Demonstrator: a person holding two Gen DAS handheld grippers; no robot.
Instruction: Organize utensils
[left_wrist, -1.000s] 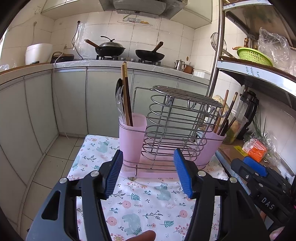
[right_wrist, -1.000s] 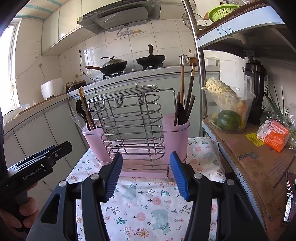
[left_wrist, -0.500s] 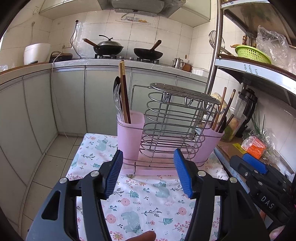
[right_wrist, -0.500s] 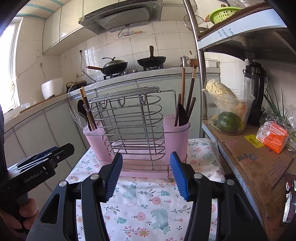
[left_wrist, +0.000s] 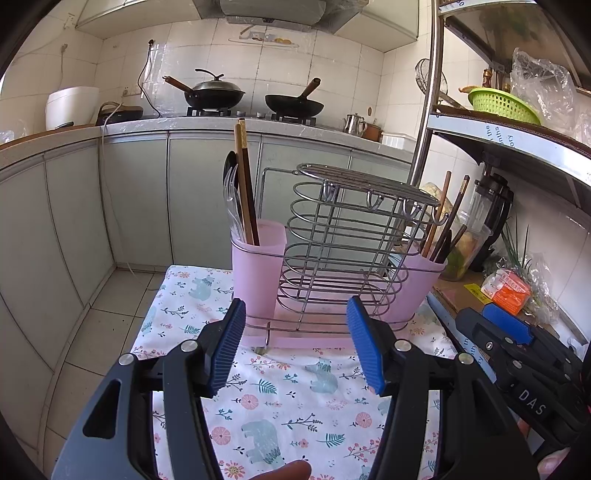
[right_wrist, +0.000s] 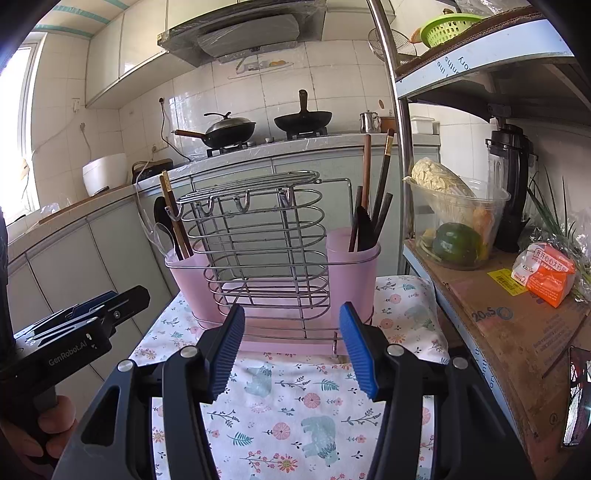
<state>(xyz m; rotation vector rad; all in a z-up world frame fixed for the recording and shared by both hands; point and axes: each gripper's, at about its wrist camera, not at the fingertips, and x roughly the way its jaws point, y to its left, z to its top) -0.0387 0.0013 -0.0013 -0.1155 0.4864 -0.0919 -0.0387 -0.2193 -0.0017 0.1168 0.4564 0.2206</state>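
From my left wrist camera, the left gripper (left_wrist: 295, 345) has its blue ribbed fingers spread wide with nothing between them, hovering above the white floral tablecloth with elephants (left_wrist: 280, 410). Ahead on that cloth stands the chrome wire utensil rack on a pink tray (left_wrist: 343, 258), with a pink plastic cup at each end. The left pink cup (left_wrist: 258, 266) holds brown wooden chopsticks (left_wrist: 245, 184), a black spoon and clear plastic spoons, all upright. The right pink cup (left_wrist: 413, 288) holds darker chopsticks (left_wrist: 443, 218) leaning outward. The right gripper (left_wrist: 513, 339) shows at the right edge, side on; I cannot tell its opening from here.

From my right wrist camera, the right gripper (right_wrist: 291, 347) also has its fingers wide apart and empty, aimed at the same rack (right_wrist: 266, 251) just beyond the fingertips. A clear plastic tub of vegetables (right_wrist: 454, 225) sits on the cardboard-lined shelf (right_wrist: 517, 325) to the right.
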